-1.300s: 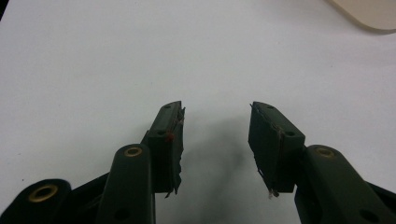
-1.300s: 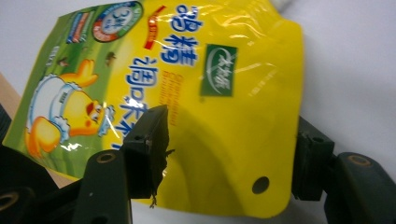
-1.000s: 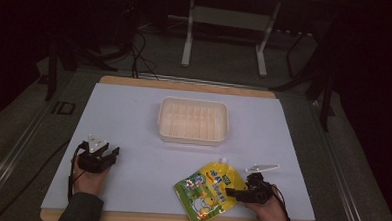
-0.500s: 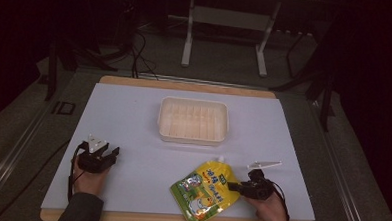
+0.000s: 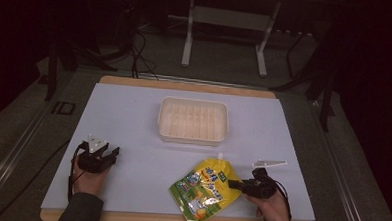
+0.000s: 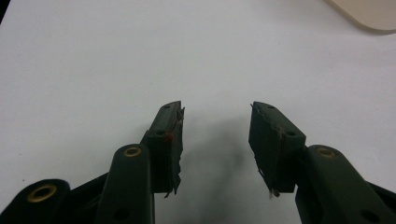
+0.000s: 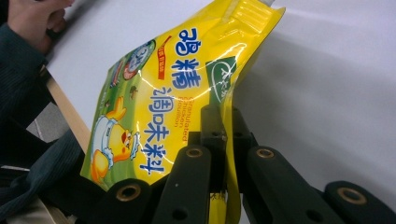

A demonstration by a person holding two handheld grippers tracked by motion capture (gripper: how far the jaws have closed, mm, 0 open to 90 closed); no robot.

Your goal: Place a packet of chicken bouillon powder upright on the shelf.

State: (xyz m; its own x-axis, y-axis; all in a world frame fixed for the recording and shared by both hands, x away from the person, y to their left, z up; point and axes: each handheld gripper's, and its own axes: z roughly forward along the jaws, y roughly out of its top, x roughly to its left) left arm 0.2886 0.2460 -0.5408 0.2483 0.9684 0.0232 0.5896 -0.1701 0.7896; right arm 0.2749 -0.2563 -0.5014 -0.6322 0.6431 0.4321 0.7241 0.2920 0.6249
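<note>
Pinching one edge of the yellow pouch (image 5: 206, 189), the right tongs (image 5: 237, 184) sit near the table's (image 5: 134, 108) front right corner, the pouch lying along the front edge. Near the front left corner, the left tongs (image 5: 113, 152) gape wide over bare white surface. A cream tray (image 5: 193, 120) sits mid-table.

left gripper (image 5: 113, 152) fingers apart, right gripper (image 5: 232, 183) fingers clamped together

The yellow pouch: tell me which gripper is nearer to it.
Right. The right gripper has its jaws shut on the yellow pouch's edge; the left gripper sits open on the sheet's far side, well apart from it.
</note>
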